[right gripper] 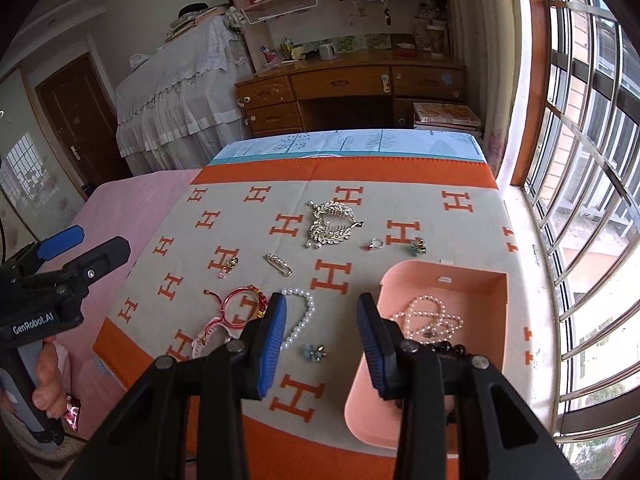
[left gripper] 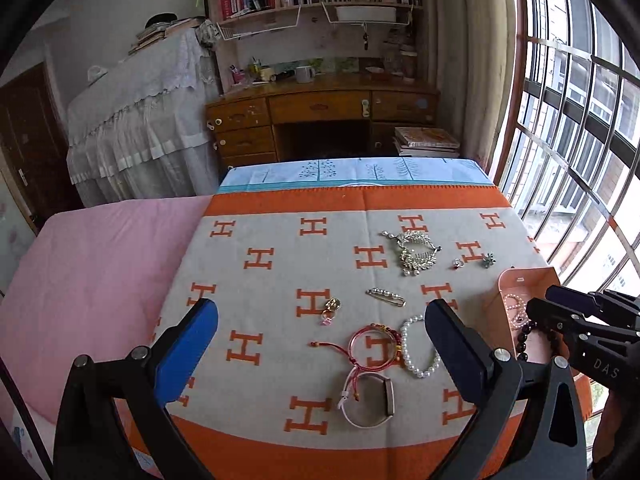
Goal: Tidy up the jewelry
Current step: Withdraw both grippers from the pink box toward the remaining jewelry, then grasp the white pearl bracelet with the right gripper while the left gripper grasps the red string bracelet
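Jewelry lies spread on an orange-and-grey H-patterned blanket (left gripper: 280, 280): a silver leaf hair comb (left gripper: 414, 252), a rhinestone pin (left gripper: 386, 297), a gold earring (left gripper: 331, 308), a red cord bracelet (left gripper: 374, 346), a white pearl bracelet (right gripper: 304, 320), a pink watch band (left gripper: 368, 400) and a blue flower earring (right gripper: 314, 352). A pink box (right gripper: 440, 276) at the right holds a pearl necklace (right gripper: 430, 316) and black beads (right gripper: 452, 348). My left gripper (left gripper: 323, 310) hovers wide open above the bracelets. My right gripper (right gripper: 322, 302) stands partly open and holds nothing, just left of the box.
A small ring (right gripper: 374, 244) and a green flower stud (right gripper: 418, 246) lie beyond the box. A pink bedspread (left gripper: 100, 272) adjoins the blanket on the left. A barred window (right gripper: 580, 200) runs along the right. A wooden desk (left gripper: 320, 112) stands beyond the far edge.
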